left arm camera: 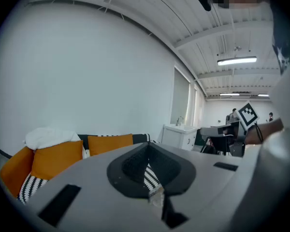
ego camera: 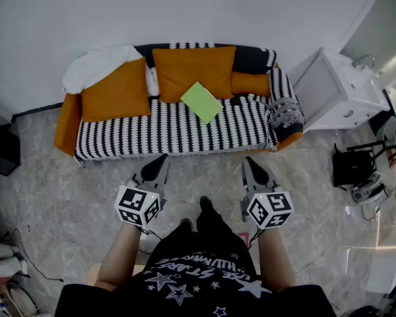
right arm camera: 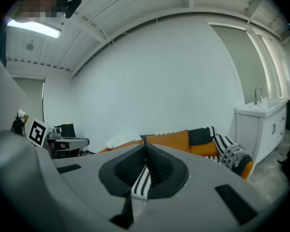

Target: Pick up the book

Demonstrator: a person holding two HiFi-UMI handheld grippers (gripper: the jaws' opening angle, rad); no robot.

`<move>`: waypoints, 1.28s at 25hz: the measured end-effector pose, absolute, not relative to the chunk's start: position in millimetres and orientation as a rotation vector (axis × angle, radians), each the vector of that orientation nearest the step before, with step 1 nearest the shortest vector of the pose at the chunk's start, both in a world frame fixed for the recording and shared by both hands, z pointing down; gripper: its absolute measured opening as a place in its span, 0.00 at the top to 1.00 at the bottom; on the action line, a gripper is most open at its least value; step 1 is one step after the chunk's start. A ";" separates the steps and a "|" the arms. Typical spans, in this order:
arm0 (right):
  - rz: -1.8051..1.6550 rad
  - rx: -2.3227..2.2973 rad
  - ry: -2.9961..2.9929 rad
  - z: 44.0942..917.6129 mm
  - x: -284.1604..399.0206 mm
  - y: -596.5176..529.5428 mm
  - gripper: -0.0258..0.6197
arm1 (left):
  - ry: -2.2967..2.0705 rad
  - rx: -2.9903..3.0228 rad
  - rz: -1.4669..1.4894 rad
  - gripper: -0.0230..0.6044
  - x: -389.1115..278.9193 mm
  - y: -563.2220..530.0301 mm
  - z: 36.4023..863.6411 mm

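The green book [ego camera: 201, 102] lies flat on the seat of the striped sofa [ego camera: 178, 134], its far edge against the middle orange cushion [ego camera: 193, 71]. Both tools hover over the floor in front of the sofa, well short of it. The left gripper [ego camera: 162, 158] and the right gripper [ego camera: 251, 160] are both clenched on nothing. This looks like the approach stage. The next move likely calls for reaching in over the sofa seat, parting one pair of jaws, and biting a free book edge.
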State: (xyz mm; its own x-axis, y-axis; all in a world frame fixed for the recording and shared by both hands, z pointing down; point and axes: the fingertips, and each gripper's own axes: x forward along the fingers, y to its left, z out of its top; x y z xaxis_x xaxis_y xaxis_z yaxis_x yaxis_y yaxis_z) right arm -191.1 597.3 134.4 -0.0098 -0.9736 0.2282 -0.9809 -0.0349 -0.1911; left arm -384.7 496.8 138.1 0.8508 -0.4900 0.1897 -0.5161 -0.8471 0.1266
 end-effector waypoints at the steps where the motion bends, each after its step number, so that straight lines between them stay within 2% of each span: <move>1: 0.471 2.195 -2.165 134.8 -191.9 598.3 0.92 | -0.781 2.857 0.228 0.96 -385.7 497.6 138.2; 32: 0.523 2.254 -2.130 150.5 -200.6 604.2 0.92 | -0.780 2.876 0.263 0.96 -398.5 505.3 144.4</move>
State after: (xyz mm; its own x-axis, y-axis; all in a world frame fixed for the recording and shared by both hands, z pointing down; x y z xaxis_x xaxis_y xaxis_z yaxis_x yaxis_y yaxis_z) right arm -200.6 604.2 150.5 0.0274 -0.9713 0.2362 -0.9702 -0.0828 -0.2277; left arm -398.5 505.3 144.4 0.8493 -0.4856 0.2069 -0.5119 -0.8533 0.0986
